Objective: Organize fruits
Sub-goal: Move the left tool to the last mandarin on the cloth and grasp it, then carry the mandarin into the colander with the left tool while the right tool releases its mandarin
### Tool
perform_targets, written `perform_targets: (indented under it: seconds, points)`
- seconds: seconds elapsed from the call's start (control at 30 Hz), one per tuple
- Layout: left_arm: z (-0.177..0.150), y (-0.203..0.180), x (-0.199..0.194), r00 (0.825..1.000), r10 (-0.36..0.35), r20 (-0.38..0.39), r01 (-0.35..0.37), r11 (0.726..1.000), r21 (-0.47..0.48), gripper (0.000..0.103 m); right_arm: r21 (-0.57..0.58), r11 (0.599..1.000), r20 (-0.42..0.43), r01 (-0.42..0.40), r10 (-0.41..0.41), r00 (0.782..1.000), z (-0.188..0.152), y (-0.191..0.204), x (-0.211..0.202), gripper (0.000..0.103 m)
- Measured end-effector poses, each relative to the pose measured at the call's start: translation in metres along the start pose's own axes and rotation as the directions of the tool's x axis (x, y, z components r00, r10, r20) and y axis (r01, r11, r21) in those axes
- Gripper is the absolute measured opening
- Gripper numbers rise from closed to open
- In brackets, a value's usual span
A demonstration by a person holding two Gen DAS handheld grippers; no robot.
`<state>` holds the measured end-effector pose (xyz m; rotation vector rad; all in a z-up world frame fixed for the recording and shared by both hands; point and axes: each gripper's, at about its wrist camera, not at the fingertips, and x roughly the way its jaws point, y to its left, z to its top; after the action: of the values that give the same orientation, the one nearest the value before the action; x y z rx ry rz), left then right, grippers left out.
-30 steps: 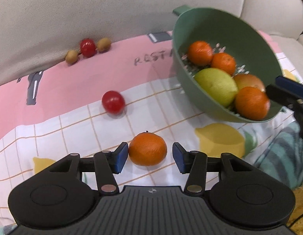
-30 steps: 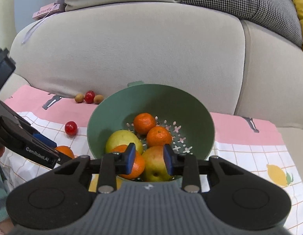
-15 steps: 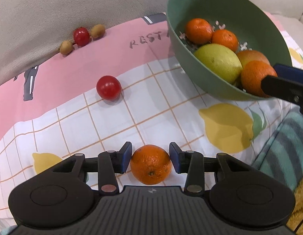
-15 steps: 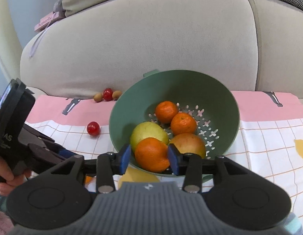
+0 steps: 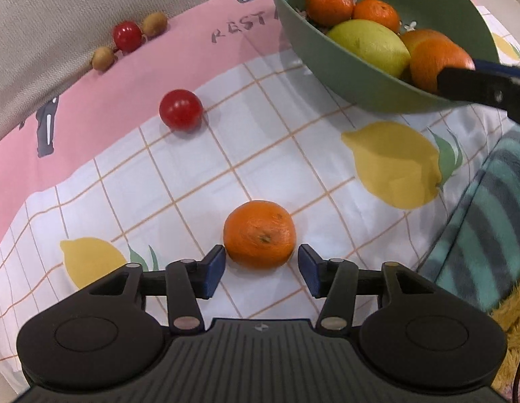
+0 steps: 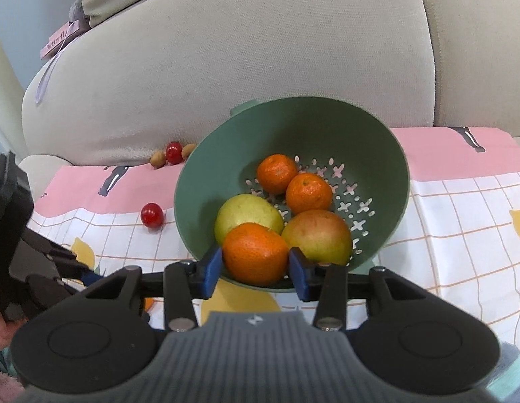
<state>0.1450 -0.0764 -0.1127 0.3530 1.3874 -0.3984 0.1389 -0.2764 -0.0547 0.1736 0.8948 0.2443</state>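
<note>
Orange and round, a small mandarin [image 5: 260, 233] sits on the checked lemon-print cloth [image 5: 266, 154], right between the blue pads of the left gripper [image 5: 261, 270]. Its jaws are opening and do not press the fruit. The right gripper [image 6: 255, 270] holds the tilted green plastic strainer bowl [image 6: 293, 127] by its near rim; I cannot tell how tightly. A red cherry tomato [image 5: 181, 109] lies nearby.

A pink-bordered checked cloth [image 5: 260, 154] printed with lemons covers the seat of a beige sofa [image 6: 260, 50], with a teal striped blanket [image 5: 488, 228] beside it.
</note>
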Motion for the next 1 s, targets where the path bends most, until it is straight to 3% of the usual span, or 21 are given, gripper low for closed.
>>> perform_targets:
  seconds: [0.27,0.4,0.5,0.7,1.0]
  points:
    - [-0.002,0.011,-0.001,0.997,-0.059,0.04,0.062,0.995,-0.076,0.048,-0.055,0.997,0.073,0.055,-0.051,0.996,0.017,-0.003,-0.01,0.04]
    - [-0.001,0.009,-0.003,0.998,-0.049,0.043,0.051,0.997,-0.057,0.049,-0.161,0.975,0.104,0.151,-0.136,0.985,0.03,-0.004,-0.006,0.04]
    - [0.001,0.006,-0.004,0.997,-0.026,0.067,0.029,0.999,-0.043,0.056,-0.235,0.951,0.084,0.201,-0.186,0.979,0.04,-0.01,0.006,0.04]
    - [0.007,0.007,-0.001,0.996,-0.039,0.078,0.044,0.997,-0.062,0.052,-0.345,0.907,0.032,0.242,-0.246,0.969,0.045,-0.021,0.028,0.04]
    - [0.006,0.013,-0.006,0.992,-0.06,0.111,0.071,0.993,-0.094,0.051,-0.364,0.895,-0.014,0.259,-0.283,0.959,0.044,-0.027,0.043,0.04]
